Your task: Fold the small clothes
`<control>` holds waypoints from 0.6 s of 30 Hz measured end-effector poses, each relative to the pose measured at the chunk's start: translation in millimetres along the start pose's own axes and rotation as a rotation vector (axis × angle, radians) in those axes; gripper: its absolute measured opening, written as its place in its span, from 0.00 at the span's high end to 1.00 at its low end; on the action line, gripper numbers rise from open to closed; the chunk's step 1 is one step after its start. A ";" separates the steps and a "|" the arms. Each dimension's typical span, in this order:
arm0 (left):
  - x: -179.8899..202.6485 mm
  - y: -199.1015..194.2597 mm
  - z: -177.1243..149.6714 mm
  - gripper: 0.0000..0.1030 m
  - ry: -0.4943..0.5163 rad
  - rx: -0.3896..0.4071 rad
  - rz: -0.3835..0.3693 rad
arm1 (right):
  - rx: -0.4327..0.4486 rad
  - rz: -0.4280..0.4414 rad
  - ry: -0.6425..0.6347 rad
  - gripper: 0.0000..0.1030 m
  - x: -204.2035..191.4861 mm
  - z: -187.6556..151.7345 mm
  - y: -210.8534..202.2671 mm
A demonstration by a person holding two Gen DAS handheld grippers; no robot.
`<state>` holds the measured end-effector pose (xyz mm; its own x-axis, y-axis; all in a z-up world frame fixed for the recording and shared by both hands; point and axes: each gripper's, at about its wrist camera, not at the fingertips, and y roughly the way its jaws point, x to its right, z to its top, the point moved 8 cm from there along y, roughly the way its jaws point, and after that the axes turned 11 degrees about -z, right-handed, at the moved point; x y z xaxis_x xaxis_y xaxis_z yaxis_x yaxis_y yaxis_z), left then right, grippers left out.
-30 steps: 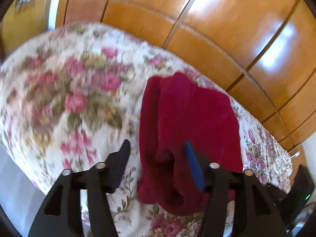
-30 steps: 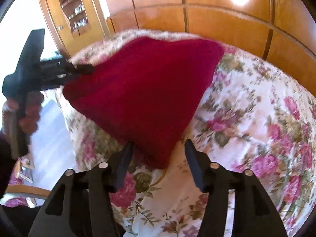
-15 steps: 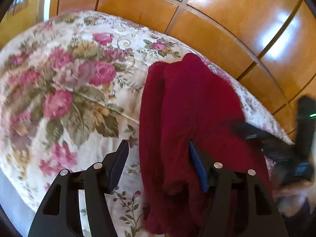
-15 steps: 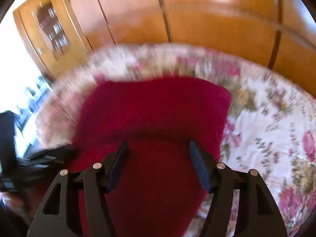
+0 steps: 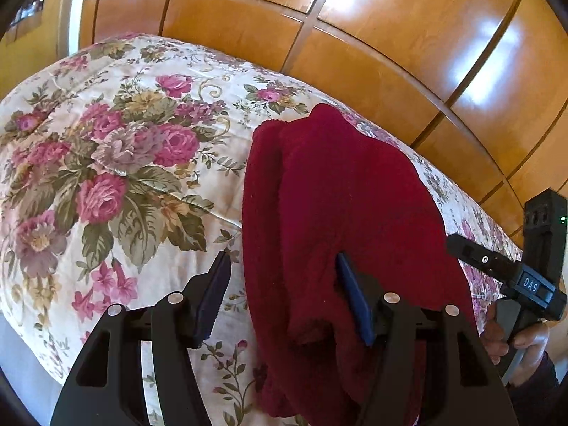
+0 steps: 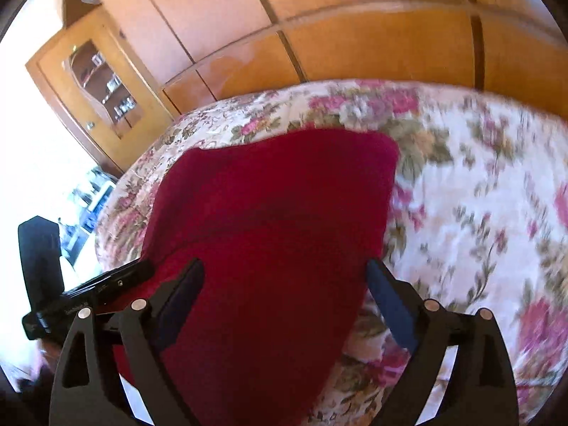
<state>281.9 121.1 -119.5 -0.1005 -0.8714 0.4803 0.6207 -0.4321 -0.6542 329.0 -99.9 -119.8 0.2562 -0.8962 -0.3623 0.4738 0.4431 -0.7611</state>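
A wooden wardrobe (image 5: 355, 53) runs close behind the flowered bedspread (image 5: 117, 163), and the red garment (image 5: 348, 206) lies folded on that bedspread near its wardrobe-side edge, with broad bare cloth to one side. The left gripper (image 5: 284, 294) stands spread over the garment's near edge, one finger on bedspread, the other against red cloth, pinching nothing. The right gripper (image 6: 284, 298) has just been opening and straddles the garment, its pads clear.
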 end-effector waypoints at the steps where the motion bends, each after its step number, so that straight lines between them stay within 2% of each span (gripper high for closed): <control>1: 0.3 -0.3 -0.1 0.41 0.002 0.001 0.000 | -0.012 0.020 0.016 0.10 1.1 -2.3 2.3; 7: 0.3 -0.4 -2.1 0.41 -0.010 0.006 -0.013 | -0.070 0.128 0.098 0.08 4.6 -8.6 15.1; 12: -1.5 2.8 -5.0 0.41 -0.044 0.001 -0.062 | -0.113 0.203 0.140 0.08 4.7 -12.4 26.2; 15: -6.2 7.6 -9.1 0.41 -0.114 -0.002 -0.140 | -0.122 0.221 0.133 0.12 -0.7 -11.8 28.2; 16: -7.9 9.7 -10.7 0.47 -0.148 -0.004 -0.183 | -0.126 0.222 0.130 0.14 -2.2 -11.1 29.2; 18: -8.5 13.3 -13.9 0.56 -0.206 -0.005 -0.265 | -0.129 0.215 0.119 0.28 -3.2 -10.9 29.0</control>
<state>280.2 119.5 -140.5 -0.0978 -0.6636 0.7417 0.5901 -0.6388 -0.4937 332.7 -84.5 -146.6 0.2351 -0.7818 -0.5775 0.3062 0.6235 -0.7194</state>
